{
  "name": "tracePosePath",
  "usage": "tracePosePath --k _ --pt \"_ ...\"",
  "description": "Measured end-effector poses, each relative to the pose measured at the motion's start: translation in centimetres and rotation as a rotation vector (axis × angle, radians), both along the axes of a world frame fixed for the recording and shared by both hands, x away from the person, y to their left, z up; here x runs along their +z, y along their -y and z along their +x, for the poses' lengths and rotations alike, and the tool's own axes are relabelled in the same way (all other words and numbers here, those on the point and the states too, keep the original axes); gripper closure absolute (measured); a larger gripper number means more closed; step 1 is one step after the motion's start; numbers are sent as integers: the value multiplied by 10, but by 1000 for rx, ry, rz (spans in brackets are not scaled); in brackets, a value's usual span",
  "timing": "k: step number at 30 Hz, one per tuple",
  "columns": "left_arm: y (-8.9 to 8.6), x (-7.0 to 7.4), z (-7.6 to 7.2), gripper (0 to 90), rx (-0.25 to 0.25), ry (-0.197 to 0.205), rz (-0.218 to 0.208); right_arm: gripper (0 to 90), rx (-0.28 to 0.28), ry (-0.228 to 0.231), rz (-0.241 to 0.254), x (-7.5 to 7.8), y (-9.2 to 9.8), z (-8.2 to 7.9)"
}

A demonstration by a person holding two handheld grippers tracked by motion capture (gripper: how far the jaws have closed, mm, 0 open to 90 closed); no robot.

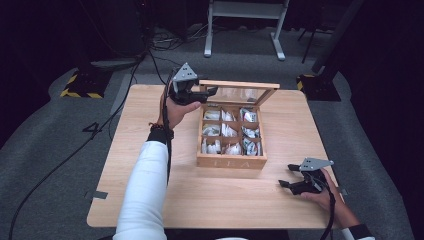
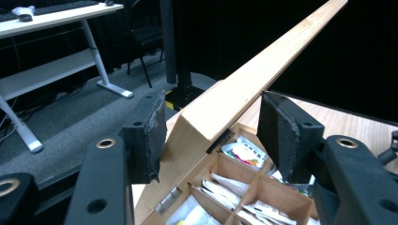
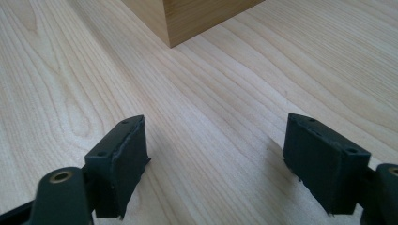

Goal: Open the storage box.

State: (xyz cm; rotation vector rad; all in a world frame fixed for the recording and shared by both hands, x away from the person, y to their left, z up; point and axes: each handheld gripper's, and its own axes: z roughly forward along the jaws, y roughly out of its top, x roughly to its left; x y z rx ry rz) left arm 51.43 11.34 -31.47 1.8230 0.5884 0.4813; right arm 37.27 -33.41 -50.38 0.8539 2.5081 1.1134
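A wooden tea box (image 1: 231, 161) stands mid-table, its compartments holding several tea bags (image 1: 227, 131). Its glass-paned lid (image 1: 239, 85) is raised on the far side. My left gripper (image 1: 210, 92) is at the lid's left corner and shut on its wooden frame. In the left gripper view that frame (image 2: 263, 61) runs between the pads (image 2: 150, 136), with tea bags (image 2: 241, 152) below. My right gripper (image 1: 286, 176) hovers low over the table's front right, open, with only bare wood between its jaws (image 3: 216, 159). The box's corner (image 3: 187, 18) lies ahead of it.
The light wooden table (image 1: 225, 200) has free room in front of and beside the box. On the carpet behind it are a white desk frame (image 1: 245, 30), cables, and yellow-black striped stand bases (image 1: 80, 87). A white desk (image 2: 47, 18) shows beyond the left gripper.
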Motion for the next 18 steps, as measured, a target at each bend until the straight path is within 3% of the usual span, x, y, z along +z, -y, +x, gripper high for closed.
tracePosePath --k 18 --pt "1 7 35 445 49 -11 -59 211 0 -3 0 0 -1 1"
